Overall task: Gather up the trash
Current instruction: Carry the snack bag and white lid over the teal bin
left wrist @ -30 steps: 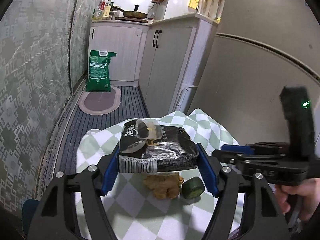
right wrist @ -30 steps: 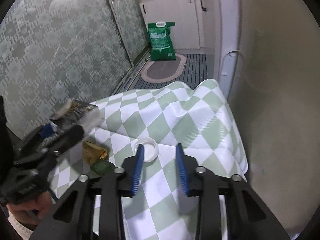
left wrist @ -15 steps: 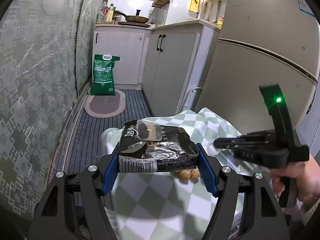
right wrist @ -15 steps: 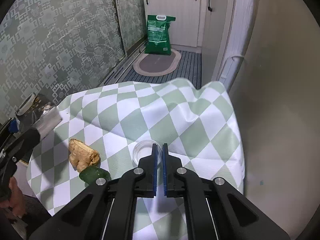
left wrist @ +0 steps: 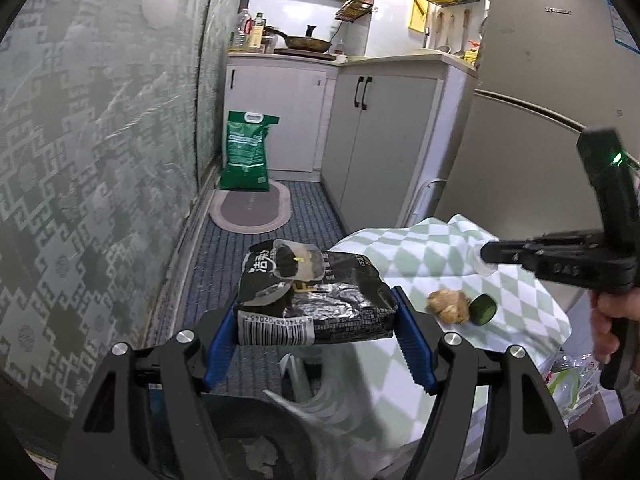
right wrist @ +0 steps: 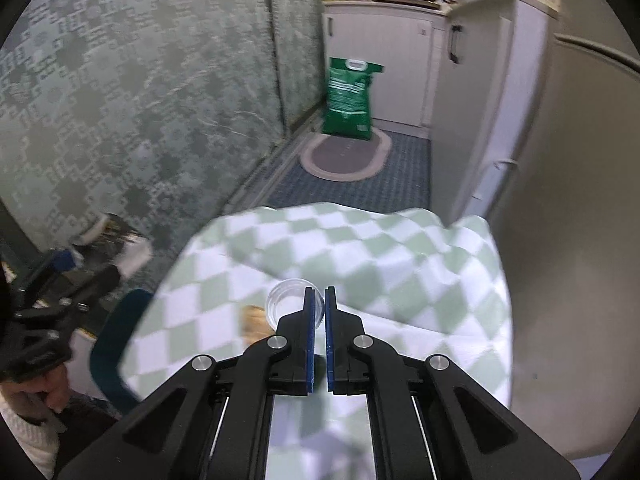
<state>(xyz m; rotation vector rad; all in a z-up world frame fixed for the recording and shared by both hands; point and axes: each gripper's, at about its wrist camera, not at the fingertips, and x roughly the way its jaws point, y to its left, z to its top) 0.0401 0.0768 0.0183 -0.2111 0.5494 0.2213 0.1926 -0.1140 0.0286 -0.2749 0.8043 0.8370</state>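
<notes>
My left gripper (left wrist: 316, 320) is shut on a black and silver snack bag (left wrist: 312, 300) and holds it left of the checkered table (left wrist: 424, 248), above a bin with a plastic liner (left wrist: 320, 404). My right gripper (right wrist: 317, 312) is shut on the rim of a clear plastic cup (right wrist: 290, 300), lifted over the table; it also shows in the left wrist view (left wrist: 490, 258). A brown food scrap (left wrist: 448, 306) and a green cucumber piece (left wrist: 482, 314) lie on the cloth.
A patterned glass wall (left wrist: 100, 160) runs along the left. A refrigerator (left wrist: 540, 140) stands right of the table, white cabinets (left wrist: 380, 140) beyond. A green sack (left wrist: 246, 152) and an oval mat (left wrist: 250, 210) lie on the floor. A blue chair back (right wrist: 116, 344) stands left of the table.
My left gripper has carried the snack bag off the table to the left, over the bin. My right gripper has closed on the clear cup's rim and lifted it.
</notes>
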